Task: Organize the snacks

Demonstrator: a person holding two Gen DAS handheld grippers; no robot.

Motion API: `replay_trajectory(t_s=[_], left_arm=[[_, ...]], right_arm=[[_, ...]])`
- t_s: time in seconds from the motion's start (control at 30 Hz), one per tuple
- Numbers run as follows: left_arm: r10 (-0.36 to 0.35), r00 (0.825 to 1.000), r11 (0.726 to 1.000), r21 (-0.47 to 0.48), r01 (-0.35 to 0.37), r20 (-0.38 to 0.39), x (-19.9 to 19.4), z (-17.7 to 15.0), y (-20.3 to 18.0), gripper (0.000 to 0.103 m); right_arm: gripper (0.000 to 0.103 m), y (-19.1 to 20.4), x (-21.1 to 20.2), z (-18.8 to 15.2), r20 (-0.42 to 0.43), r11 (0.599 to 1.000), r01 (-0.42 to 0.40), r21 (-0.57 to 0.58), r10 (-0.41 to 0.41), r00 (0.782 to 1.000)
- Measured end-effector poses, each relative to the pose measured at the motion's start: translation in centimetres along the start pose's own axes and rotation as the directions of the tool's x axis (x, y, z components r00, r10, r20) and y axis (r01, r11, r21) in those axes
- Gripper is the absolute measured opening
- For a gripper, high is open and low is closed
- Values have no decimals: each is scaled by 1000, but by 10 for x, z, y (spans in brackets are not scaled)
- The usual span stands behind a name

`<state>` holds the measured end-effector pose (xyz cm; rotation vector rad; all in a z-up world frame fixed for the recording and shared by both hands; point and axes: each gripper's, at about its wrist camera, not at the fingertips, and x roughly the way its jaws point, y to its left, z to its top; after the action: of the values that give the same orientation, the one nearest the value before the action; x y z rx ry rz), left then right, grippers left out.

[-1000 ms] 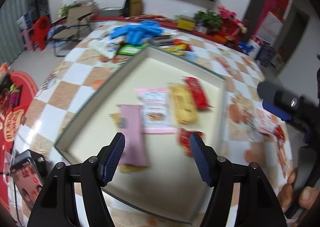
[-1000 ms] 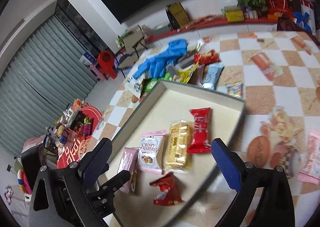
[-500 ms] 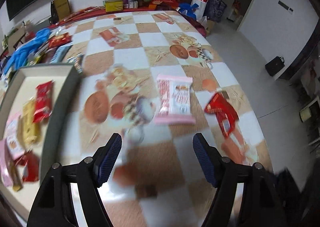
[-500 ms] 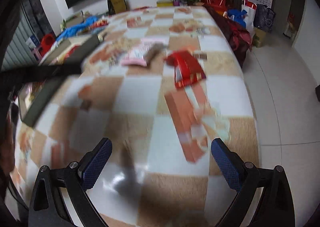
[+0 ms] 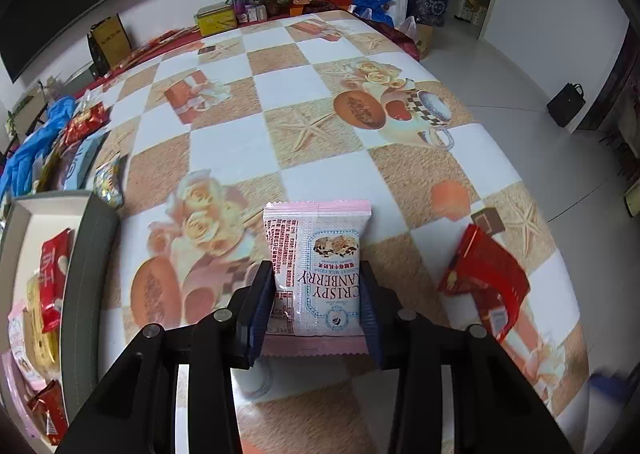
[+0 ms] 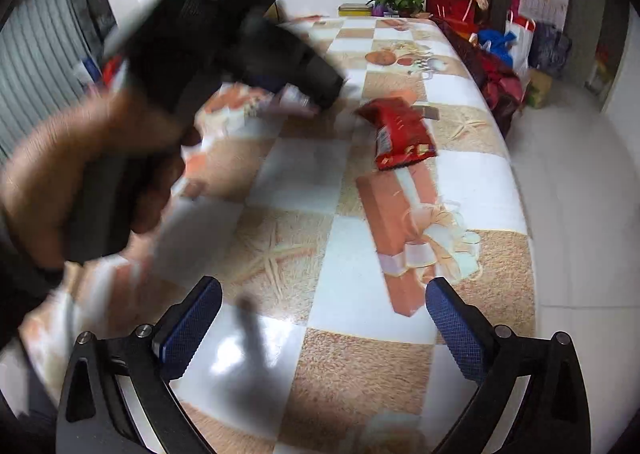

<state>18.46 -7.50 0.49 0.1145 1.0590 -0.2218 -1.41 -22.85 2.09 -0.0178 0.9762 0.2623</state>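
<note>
Pink and white, the cranberry pack [image 5: 318, 278] lies flat on the table [image 5: 224, 150], face up, right between the blue pads of the left gripper [image 5: 316, 310]. The jaws are closing on it now, one pad at each long side, and they look to be touching its edges. That side-on hold makes sense, because a flat pack is easiest to pinch across its narrow width.

Just right of the pack, a little apart, lies a red pack [image 5: 486, 278]. It is not picked up yet, and the right gripper [image 6: 320, 330] hangs over the table some way short of it, jaws wide and with nothing between them. I think it is open so it can drop over the red pack next.

Left of the pink pack, well apart, is the grey tray [image 5: 86, 278]. Packs already lie in it in a row, so this is likely where the snacks go.

Farther back and to the left of the pink pack, beyond the tray, more loose snacks [image 5: 86, 122] and a blue glove [image 5: 36, 142] lie in a heap, not yet sorted.
</note>
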Motion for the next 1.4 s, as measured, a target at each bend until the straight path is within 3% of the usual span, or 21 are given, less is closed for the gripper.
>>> replay_trajectory(t_s=[0.1,0.17,0.33,0.47,0.5,0.57,0.6,0.63,0.83,0.93,1.1,1.13,1.17,1.23,1.4], left_arm=[[23,1000,1000,9,-23,9,-11,-18,9,43],[25,1000,1000,3,-25,10,-20,-34,16,43],[9,1000,1000,-25,-8,20,-45,-77,34,43],[25,999,999,-36,-23,43,-59,-103,45,43],[26,998,999,-45,-24,49,-63,-109,48,43],[30,998,998,-57,-26,63,-68,-119,54,43],[33,997,997,-67,-28,74,-72,-127,57,43],[36,996,997,-72,-30,82,-75,-133,59,43],[56,990,995,-85,-45,131,-88,-161,64,43],[52,988,995,-93,-38,145,-90,-165,65,43],[50,988,995,-96,-35,148,-90,-165,66,43],[46,988,994,-107,-30,150,-90,-165,68,43],[36,988,993,-116,-18,153,-91,-165,70,43],[22,987,992,-128,-2,157,-91,-165,73,43],[33,988,989,-145,-10,154,-90,-163,76,43]], right_arm=[[103,-14,-17,28,34,1000,-28,10,27,999],[103,-25,-8,50,0,996,-63,57,63,998],[103,-24,37,87,-24,996,30,82,-28,999],[102,-12,79,100,-52,993,116,-12,-116,992],[85,-11,86,98,-70,993,114,-21,-116,991],[64,-3,91,92,-47,988,147,-56,-150,988],[42,3,87,89,-40,990,131,-58,-134,990],[37,12,84,84,-42,991,121,-63,-124,991],[37,74,64,38,-6,994,32,-101,-32,999],[37,88,52,19,0,998,6,-66,-6,1000],[38,102,45,3,22,992,83,-96,-81,996],[41,103,46,5,18,991,82,-102,-81,997],[57,104,47,6,14,992,77,-105,-76,997],[67,103,49,8,-3,991,78,-110,-78,997],[69,102,50,14,-1,988,83,-129,-83,997]])
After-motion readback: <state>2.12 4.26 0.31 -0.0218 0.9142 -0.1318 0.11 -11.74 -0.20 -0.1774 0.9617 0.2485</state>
